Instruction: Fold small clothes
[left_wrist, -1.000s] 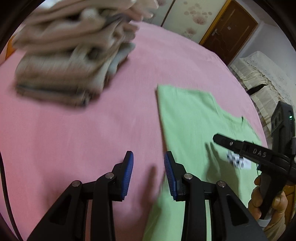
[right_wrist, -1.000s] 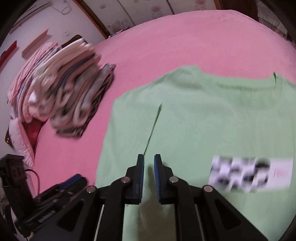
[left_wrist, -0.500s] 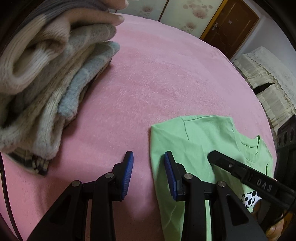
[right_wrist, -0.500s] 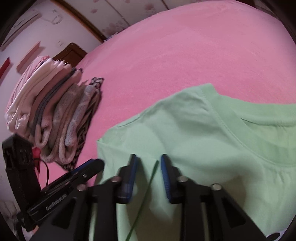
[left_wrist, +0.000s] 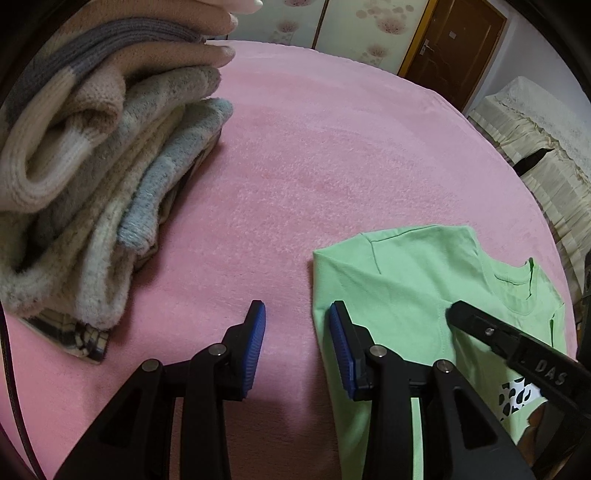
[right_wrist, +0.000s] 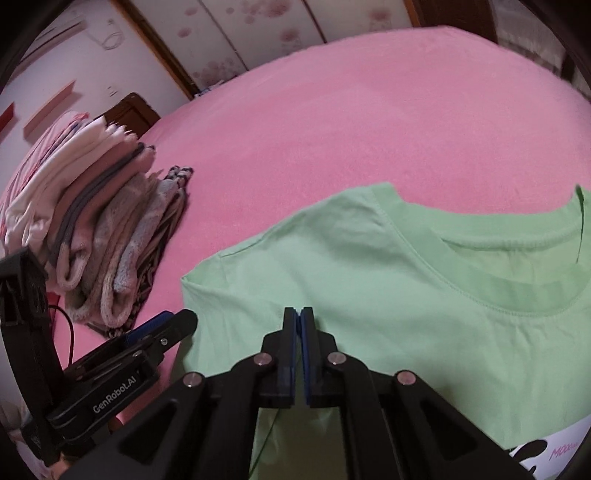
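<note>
- A light green T-shirt (right_wrist: 406, 295) lies flat on the pink blanket (right_wrist: 351, 129), filling the lower right of the right wrist view; its ribbed collar curves at right, and a black-and-white print shows at the bottom edge.
- The right gripper (right_wrist: 298, 314) has its blue pads pressed together on the shirt's shoulder area; whether cloth is caught between them cannot be told.
- The left gripper (left_wrist: 297, 325) is spread, straddling the shirt's left edge.
- A stack of folded knitwear (left_wrist: 92, 166) sits at upper left.

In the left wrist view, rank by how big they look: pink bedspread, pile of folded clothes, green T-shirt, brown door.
1. pink bedspread
2. pile of folded clothes, though it sits nearest the lens, which inflates it
3. green T-shirt, partly hidden by the right gripper
4. brown door, far off
</note>
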